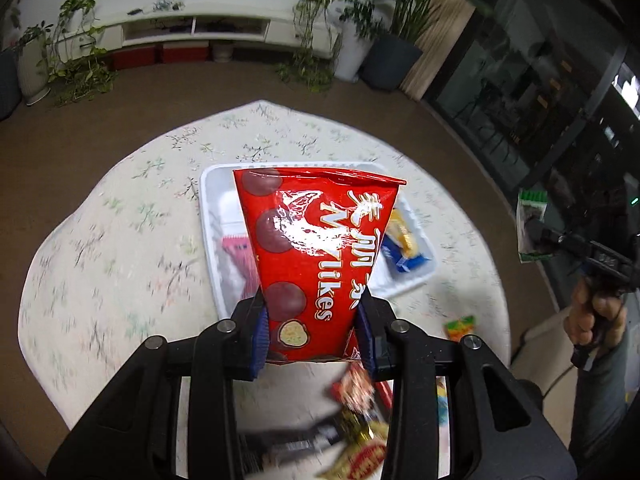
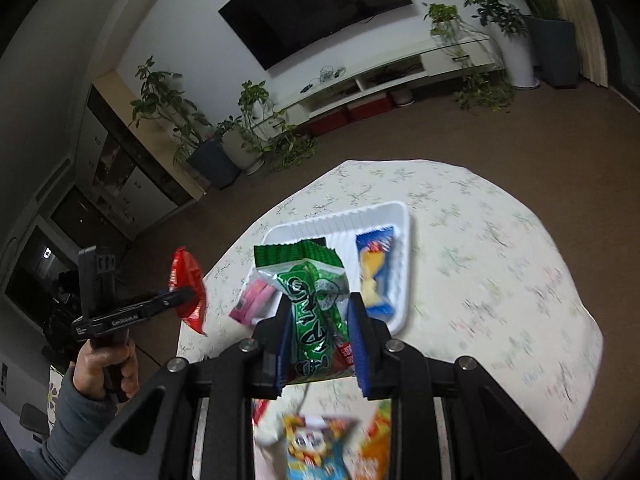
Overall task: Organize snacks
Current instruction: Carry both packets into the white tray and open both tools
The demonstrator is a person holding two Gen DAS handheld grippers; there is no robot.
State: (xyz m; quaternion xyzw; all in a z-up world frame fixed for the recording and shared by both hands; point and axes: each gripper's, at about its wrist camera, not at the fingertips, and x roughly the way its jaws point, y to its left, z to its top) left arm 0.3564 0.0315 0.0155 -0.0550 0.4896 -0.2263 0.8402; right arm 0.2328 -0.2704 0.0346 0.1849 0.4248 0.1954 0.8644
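Observation:
My left gripper (image 1: 311, 330) is shut on a red chocolate-ball bag (image 1: 312, 248), held in the air over the white tray (image 1: 208, 200). The right wrist view catches the same red bag (image 2: 188, 288) at its left, in the left gripper (image 2: 182, 296). My right gripper (image 2: 320, 344) is shut on a green snack packet (image 2: 312, 296), lifted above the near edge of the white tray (image 2: 384, 210). In the tray lie a pink packet (image 2: 254, 304) and a blue-and-yellow packet (image 2: 374, 272). The green packet (image 1: 530, 224) also shows at the right of the left wrist view.
A round table with a floral cloth (image 1: 120, 248) carries the tray. Several loose snack packets (image 2: 316, 444) lie blurred near its front edge. A small orange-green packet (image 1: 460, 326) lies right of the tray. Potted plants and a low white cabinet (image 1: 192, 28) stand beyond.

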